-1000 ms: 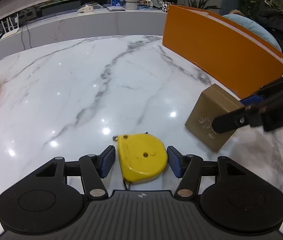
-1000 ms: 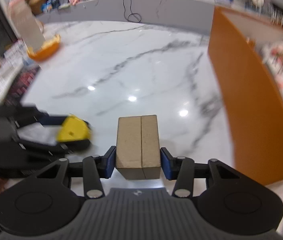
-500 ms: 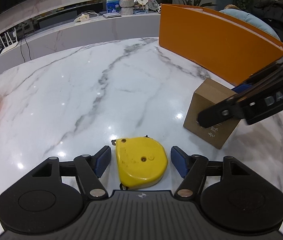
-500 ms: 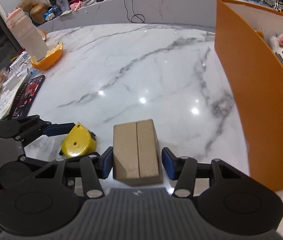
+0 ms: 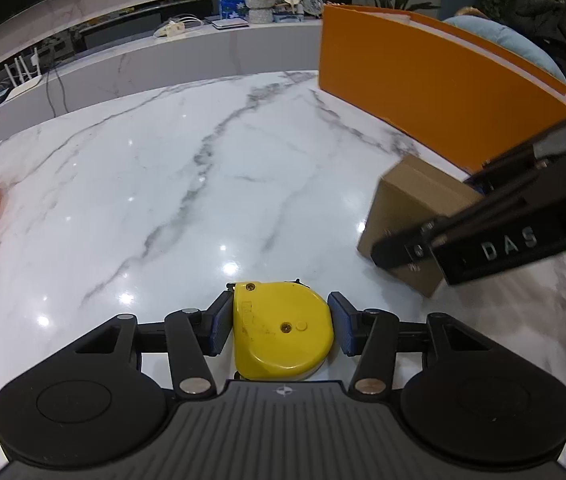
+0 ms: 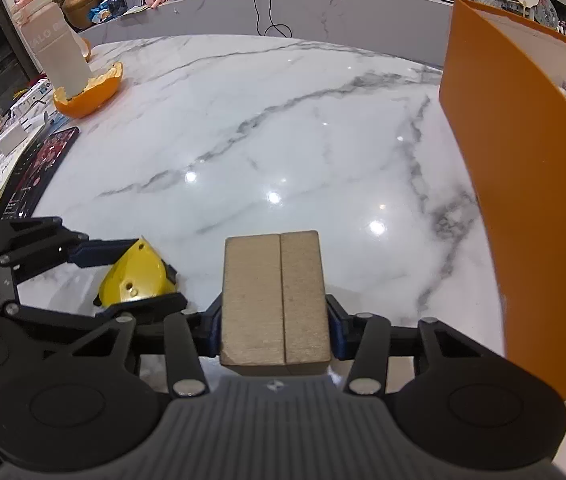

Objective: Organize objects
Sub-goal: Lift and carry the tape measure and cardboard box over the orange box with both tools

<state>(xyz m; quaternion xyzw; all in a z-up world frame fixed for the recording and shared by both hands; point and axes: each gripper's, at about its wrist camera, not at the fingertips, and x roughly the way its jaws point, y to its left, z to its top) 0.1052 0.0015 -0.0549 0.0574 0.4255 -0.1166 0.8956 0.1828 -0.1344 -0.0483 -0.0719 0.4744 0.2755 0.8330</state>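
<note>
My left claw point(image 5: 279, 326) is closed on the yellow tape measure point(image 5: 281, 330), both blue pads flush against its flat sides; the case sits squarely between my fingers, low over the marble table point(image 5: 187, 168). My right claw point(image 6: 275, 326) grips the cardboard box point(image 6: 275, 296) by its two long sides, the box's seam running straight ahead of me. Step in hand, as I judge it: both items grasped, ready for carrying. The orange bin point(image 6: 523, 200) stands ahead and to the right of my right claw, apparently the destination. The next move calls for lifting each item above the bin's wall before releasing, box first, since it is nearer.
</note>
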